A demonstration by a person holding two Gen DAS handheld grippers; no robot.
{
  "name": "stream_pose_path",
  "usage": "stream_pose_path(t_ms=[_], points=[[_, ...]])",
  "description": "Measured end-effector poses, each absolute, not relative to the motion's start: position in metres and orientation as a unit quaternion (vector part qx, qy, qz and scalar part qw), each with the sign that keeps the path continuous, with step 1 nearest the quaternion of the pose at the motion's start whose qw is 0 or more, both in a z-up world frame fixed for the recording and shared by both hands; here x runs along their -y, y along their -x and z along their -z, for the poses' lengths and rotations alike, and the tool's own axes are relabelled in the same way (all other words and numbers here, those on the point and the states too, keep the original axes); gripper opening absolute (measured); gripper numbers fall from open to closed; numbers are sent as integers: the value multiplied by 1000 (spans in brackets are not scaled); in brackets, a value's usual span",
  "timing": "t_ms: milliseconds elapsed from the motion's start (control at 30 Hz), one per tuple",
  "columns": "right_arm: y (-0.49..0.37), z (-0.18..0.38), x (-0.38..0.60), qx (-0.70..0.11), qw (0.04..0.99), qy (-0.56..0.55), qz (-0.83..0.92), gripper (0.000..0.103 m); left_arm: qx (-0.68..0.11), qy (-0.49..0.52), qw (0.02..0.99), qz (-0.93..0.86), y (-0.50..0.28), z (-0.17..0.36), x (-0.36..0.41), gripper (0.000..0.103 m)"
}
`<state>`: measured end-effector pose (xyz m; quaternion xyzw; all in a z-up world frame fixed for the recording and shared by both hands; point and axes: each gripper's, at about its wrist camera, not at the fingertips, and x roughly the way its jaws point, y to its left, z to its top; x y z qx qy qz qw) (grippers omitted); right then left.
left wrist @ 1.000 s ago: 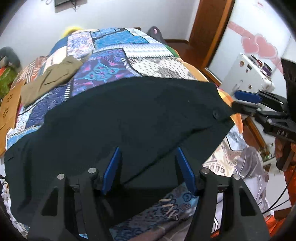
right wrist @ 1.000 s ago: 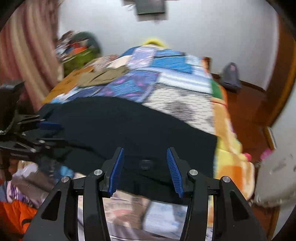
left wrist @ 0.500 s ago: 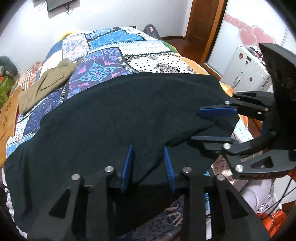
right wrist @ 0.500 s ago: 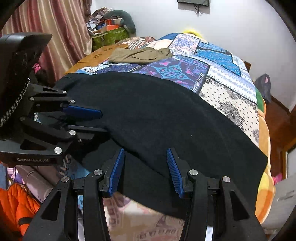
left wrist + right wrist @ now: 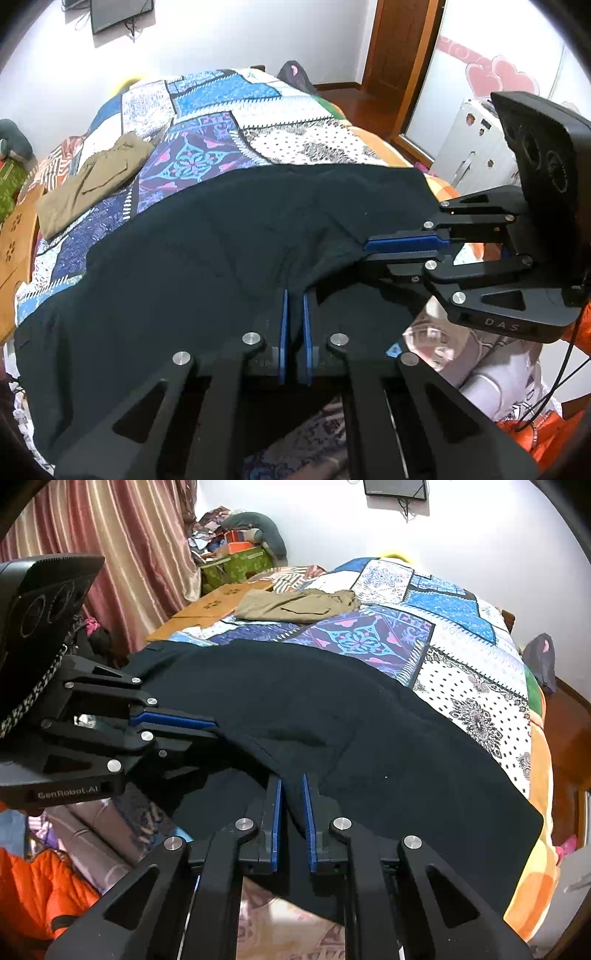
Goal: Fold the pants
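L wrist view: black pants (image 5: 207, 258) spread flat across near end of the bed (image 5: 303, 147), over the patchwork quilt (image 5: 221, 122), near edge hanging off the bed edge. Left gripper (image 5: 293, 295) jaws just closed, now clamped on the near hem fabric, cloth pinched between the blue pads, small ridge pulled up at the pinch. Right gripper (image 5: 369, 251) comes in from the right side, jaws turned sideways, also just closed, pinched on the same near edge further right; fabric bunches betw the two grips. Khaki garment (image 5: 88, 184) lies folded on quilt at far left, well apart from the pants. Cardboard (image 5: 14, 243) at left edge. Wall TV (image 5: 122, 13) up top, door (image 5: 399, 44) and white cabinet (image 5: 476, 147) on the right. R wrist view: right gripper (image 5: 291, 781) jaws shut on pants (image 5: 369, 746) edge, fold of black cloth betw pads. Left gripper (image 5: 212, 727) at left, sideways, gripping the edge nearby. Pants cover near part of bed (image 5: 532, 768), quilt (image 5: 436, 602) showing beyond. Khaki garment (image 5: 295, 605) past the pants, not touching. Curtain (image 5: 122, 546) at left, orange fabric (image 5: 37, 886) bottom left below bed edge, clutter pile (image 5: 236, 542) in far corner.
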<state>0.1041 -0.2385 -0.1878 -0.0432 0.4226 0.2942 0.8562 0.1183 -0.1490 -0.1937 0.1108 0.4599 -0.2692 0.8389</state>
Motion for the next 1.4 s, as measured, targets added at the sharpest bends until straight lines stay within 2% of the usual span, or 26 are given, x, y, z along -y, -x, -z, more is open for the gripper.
stream_pose_path(t_ms=[400, 733, 800, 867, 933, 1133, 1267, 1400], points=[[-69, 166, 242, -407, 861, 37, -303, 10, -441, -113, 843, 285, -80, 170, 147, 6], [-63, 193, 248, -449, 847, 8, -286, 10, -498, -84, 814, 286, -80, 200, 148, 7], [-63, 200, 253, -463, 841, -7, -282, 15, -504, -71, 811, 288, -82, 201, 145, 8], [-62, 200, 262, -466, 840, -23, -276, 26, -500, -67, 814, 289, -82, 196, 143, 13], [-60, 196, 272, -461, 847, -30, -262, 32, -491, -66, 820, 287, -81, 187, 140, 17], [-58, 177, 314, -437, 872, -59, -214, 33, -459, -58, 845, 268, -87, 157, 126, 20], [-66, 173, 350, -427, 885, -77, -168, 34, -450, -57, 858, 240, -107, 153, 120, 29], [-79, 175, 379, -425, 895, -74, -117, 35, -456, -55, 862, 214, -133, 160, 115, 29]])
